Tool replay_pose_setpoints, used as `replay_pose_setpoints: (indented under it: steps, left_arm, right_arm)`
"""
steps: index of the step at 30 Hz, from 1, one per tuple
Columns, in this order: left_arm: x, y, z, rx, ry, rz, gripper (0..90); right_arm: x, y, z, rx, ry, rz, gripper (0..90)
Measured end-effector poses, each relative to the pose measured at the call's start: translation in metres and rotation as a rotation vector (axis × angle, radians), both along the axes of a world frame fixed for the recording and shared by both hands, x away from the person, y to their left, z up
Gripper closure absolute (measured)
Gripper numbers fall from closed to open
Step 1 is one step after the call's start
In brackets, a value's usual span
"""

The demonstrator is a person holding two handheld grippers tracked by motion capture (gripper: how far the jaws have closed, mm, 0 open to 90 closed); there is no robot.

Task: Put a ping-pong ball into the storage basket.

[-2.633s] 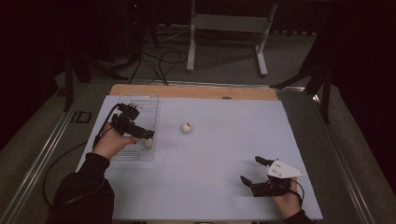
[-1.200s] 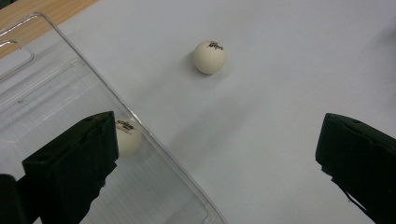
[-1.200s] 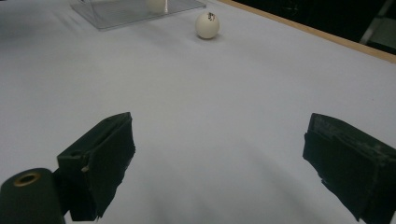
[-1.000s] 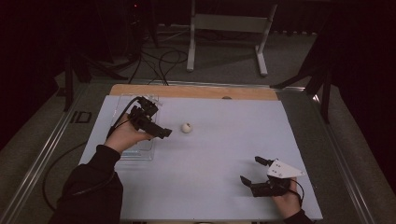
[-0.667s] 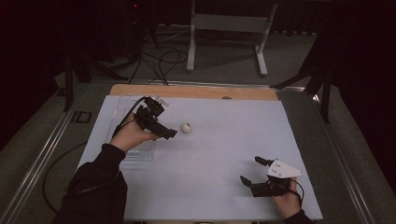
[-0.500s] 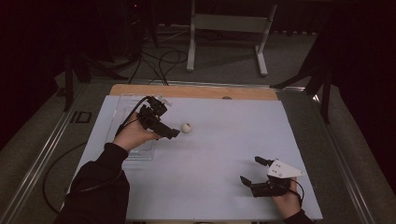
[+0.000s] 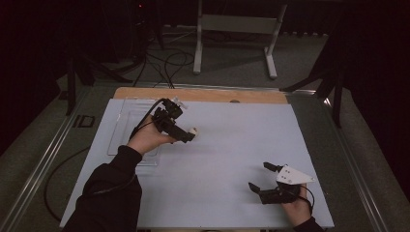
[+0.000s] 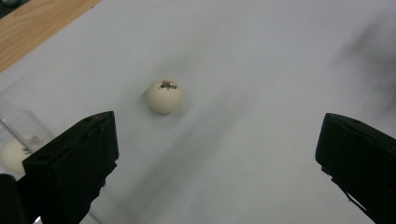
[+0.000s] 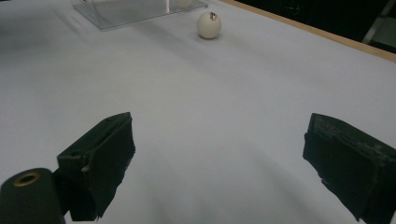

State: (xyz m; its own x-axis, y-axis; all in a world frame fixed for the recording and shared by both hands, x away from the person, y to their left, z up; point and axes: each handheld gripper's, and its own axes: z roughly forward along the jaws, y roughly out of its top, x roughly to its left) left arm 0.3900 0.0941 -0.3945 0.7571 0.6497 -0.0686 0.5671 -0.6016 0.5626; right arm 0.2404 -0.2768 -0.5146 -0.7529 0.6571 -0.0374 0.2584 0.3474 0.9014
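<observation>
Left gripper [image 7: 186, 135]: held out over the white desk sheet by the left hand [image 7: 147, 137], with its tip seen right at the ball in the high view. Whether it's actually touching can't be told from there.
Left fingers [image 8: 70, 163]: spread wide, nothing gripped. In the left gripper view the ball is seen ahead of them and nearer the left one, well clear of both.
Ball [image 8: 164, 96]: small, white, with a dark printed mark on top. It's resting on the bare sheet in the far-left part of the desk [image 7: 232, 159], just beside the clear tray.
Clear tray [image 7: 126, 126]: a flat see-through thing laid on the left side of the sheet, partly covered by the left hand. One corner of it is caught at the left edge of the left gripper view.
Second ball [image 8: 10, 156]: a pale round shape is glimpsed behind that clear corner, half hidden by the left finger, so not much detail can be made out.
Right gripper [image 7: 263, 179]: parked low near the front right corner of the desk, held by the right hand [image 7: 297, 208], well apart from the ball.
Right fingers [image 9: 100, 156]: also released wide, with only bare sheet between them. The ball and the tray edge are seen far off from that view.
Wooden strip [image 7: 203, 95]: runs along the far edge of the sheet.
</observation>
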Motion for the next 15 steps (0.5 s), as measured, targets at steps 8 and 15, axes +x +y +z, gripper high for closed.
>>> replay_pose_setpoints:
  steps: [8, 15]
  left_arm:
    - [0.006, -0.011, -0.005, -0.001, 0.000, 0.044, 0.6]
    - [0.010, -0.020, -0.011, -0.013, -0.006, 0.046, 0.6]
  right_arm:
    - [0.000, 0.000, 0.000, 0.001, 0.000, 0.002, 8.7]
    - [0.000, 0.000, 0.000, 0.002, 0.000, 0.001, 8.7]
